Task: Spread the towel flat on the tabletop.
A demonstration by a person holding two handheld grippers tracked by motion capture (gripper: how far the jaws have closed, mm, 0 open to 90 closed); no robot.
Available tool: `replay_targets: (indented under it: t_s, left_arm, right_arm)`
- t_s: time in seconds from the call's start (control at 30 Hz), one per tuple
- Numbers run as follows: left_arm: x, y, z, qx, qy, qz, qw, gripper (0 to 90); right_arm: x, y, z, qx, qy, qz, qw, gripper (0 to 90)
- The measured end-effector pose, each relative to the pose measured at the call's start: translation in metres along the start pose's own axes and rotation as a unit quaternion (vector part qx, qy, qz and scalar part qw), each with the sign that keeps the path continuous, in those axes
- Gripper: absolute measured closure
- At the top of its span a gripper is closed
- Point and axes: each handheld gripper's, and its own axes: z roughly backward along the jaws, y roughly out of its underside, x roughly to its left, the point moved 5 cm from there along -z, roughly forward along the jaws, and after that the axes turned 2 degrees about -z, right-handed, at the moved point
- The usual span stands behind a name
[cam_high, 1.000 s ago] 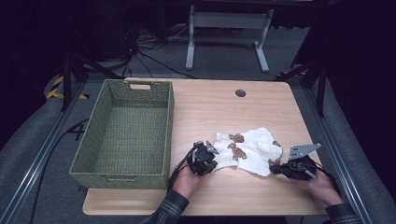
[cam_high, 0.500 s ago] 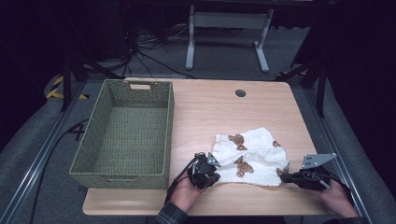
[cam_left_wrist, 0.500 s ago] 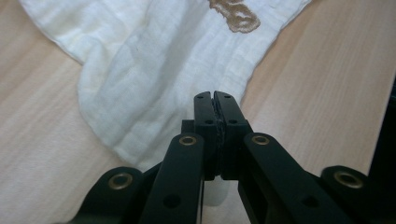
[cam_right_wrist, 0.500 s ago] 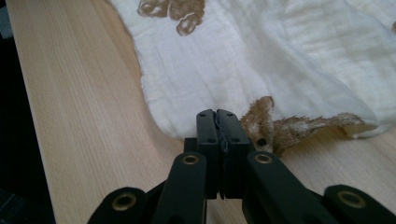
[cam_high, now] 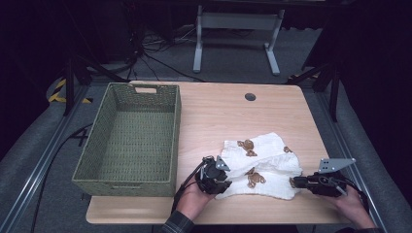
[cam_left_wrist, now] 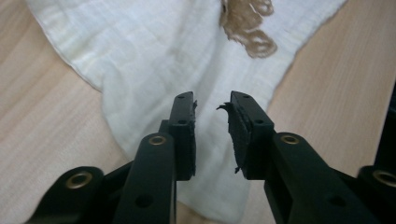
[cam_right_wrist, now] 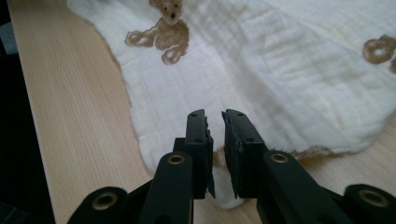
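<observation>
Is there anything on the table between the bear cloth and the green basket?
Nothing visible: bare table lies between the cloth and the basket. The left tool sits at the cloth's near-left edge.

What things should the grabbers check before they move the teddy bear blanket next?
1. Left gripper has cloth between its jaws: ok, the blanket runs through the gap, but the jaws are parted, so no firm pinch yet.
2. Right gripper grips the blanket edge: cannot tell; its jaws are nearly together over the edge with a small gap.
3. Blanket lies flat: not ok, it is wrinkled and folded over.
4. Basket has room: ok, it looks empty.
5. Blanket fully on the table: ok, no part hangs over the edge.
6. Grippers apart from each other: ok, they sit at opposite ends of the blanket.
</observation>
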Motion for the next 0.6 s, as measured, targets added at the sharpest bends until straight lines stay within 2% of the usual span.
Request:
replay_targets:
  t_s: [0.07,0.2,0.27,0.43,0.5,0.57,0.6]
  left_arm:
    - [0.005,-0.005,-0.002,-0.002,-0.003,0.003,1.0,66.7]
    - [0.017,-0.016,-0.005,-0.009,-0.024,0.001,0.9997,64.4]
    - [0.024,-0.021,-0.005,-0.008,-0.031,0.007,0.9995,62.9]
    - [0.046,-0.034,-0.013,-0.016,-0.063,0.025,0.9976,61.4]
    - [0.053,-0.038,-0.015,-0.017,-0.067,0.031,0.9971,60.2]
    - [0.06,-0.042,-0.017,-0.022,-0.077,0.034,0.9962,57.9]
    - [0.063,-0.043,-0.017,-0.016,-0.081,0.032,0.9961,57.1]
  right_arm:
    - [-0.004,-0.005,-0.001,-0.004,0.007,-0.004,1.0,78.6]
    - [-0.018,-0.016,-0.004,-0.013,0.026,-0.012,0.9995,77.4]
    - [-0.026,-0.022,-0.006,-0.016,0.033,-0.017,0.9992,76.6]
    - [-0.047,-0.034,-0.011,-0.018,0.058,-0.029,0.9977,74.3]
    - [-0.055,-0.04,-0.015,-0.02,0.068,-0.034,0.9969,73.1]
    - [-0.063,-0.044,-0.019,-0.018,0.078,-0.036,0.9961,70.8]
    - [-0.068,-0.047,-0.021,-0.019,0.083,-0.042,0.9955,70.1]
